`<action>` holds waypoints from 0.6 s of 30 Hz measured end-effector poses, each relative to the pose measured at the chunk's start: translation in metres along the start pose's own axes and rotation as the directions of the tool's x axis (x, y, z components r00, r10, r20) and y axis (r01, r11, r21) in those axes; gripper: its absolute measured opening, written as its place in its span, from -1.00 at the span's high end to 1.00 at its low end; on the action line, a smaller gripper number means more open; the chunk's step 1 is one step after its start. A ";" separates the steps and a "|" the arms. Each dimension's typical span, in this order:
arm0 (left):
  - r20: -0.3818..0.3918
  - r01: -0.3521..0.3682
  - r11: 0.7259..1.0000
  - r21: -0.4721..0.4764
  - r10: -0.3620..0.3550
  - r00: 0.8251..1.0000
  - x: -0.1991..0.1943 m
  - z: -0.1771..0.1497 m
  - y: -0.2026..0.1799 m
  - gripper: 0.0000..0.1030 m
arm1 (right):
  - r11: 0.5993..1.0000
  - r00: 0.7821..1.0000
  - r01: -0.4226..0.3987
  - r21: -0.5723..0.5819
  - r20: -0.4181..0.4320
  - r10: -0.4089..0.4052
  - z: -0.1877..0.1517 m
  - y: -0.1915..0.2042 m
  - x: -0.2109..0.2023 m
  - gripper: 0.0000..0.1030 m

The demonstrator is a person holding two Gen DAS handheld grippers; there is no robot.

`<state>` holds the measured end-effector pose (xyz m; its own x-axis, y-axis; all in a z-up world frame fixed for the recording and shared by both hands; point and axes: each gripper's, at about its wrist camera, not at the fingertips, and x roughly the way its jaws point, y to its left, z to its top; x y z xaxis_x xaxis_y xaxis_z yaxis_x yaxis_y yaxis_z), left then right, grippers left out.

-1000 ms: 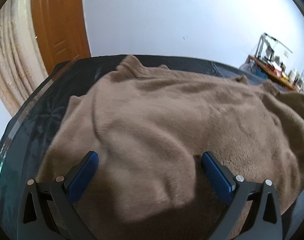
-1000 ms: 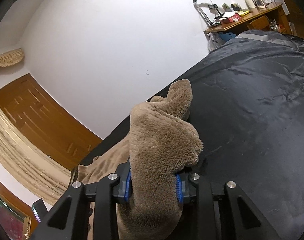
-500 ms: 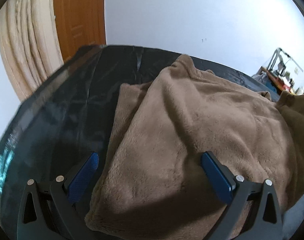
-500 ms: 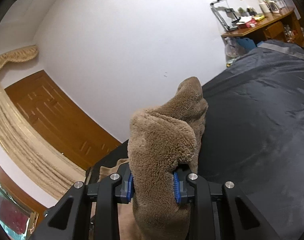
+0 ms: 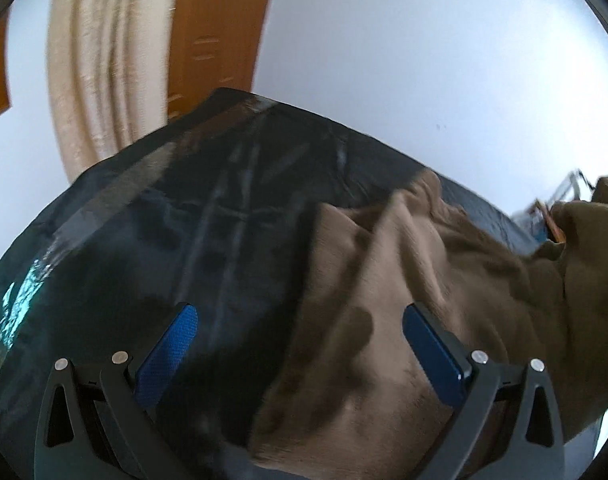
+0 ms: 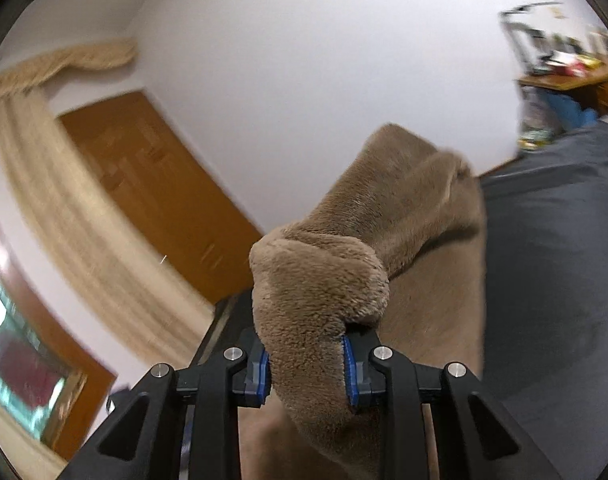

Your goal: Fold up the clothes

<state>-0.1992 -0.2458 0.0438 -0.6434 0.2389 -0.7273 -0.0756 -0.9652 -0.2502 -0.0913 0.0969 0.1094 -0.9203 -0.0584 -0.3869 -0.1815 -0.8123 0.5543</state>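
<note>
Mid-fold: right gripper (image 6: pixel 305 364) clamped on the lifted brown fleece garment (image 6: pixel 323 288), left gripper (image 5: pixel 300 350) wide and empty; next, probably carrying that bunch leftward across and laying it flat.

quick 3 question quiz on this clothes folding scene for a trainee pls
1. True or false: the right gripper grips a bunch of the brown fleece garment.
2. Are the left gripper fingers spread or closed?
3. The garment lies on: A) a wooden floor B) a dark cover C) a white rug.

Key: 1 true. 2 spread, with nothing gripped. 3 B.
</note>
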 end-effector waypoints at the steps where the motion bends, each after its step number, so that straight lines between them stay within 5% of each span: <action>1: 0.003 0.005 1.000 -0.020 -0.005 1.000 -0.001 0.002 0.005 -1.00 | 0.999 0.999 -0.025 -0.032 -0.025 0.024 -0.008 0.013 0.009 0.44; 8: 0.022 0.034 0.990 -0.134 -0.032 0.999 -0.006 0.012 0.030 -1.00 | 0.965 0.981 -0.091 -0.245 -0.190 0.044 -0.074 0.067 0.060 0.44; 13: -0.012 0.075 0.988 -0.136 -0.077 0.997 -0.004 0.009 0.028 -1.00 | 0.928 0.981 -0.062 -0.366 -0.192 -0.010 -0.110 0.093 0.060 0.45; 18: -0.037 0.234 0.964 -0.129 -0.241 0.970 -0.005 0.008 0.020 -1.00 | 0.913 0.982 -0.060 -0.403 -0.188 -0.018 -0.115 0.093 0.057 0.44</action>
<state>-0.2040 -0.2674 0.0474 -0.5774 0.4681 -0.6689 -0.1255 -0.8604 -0.4939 -0.1213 -0.0488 0.0544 -0.8354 -0.1515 -0.5284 0.0295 -0.9723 0.2321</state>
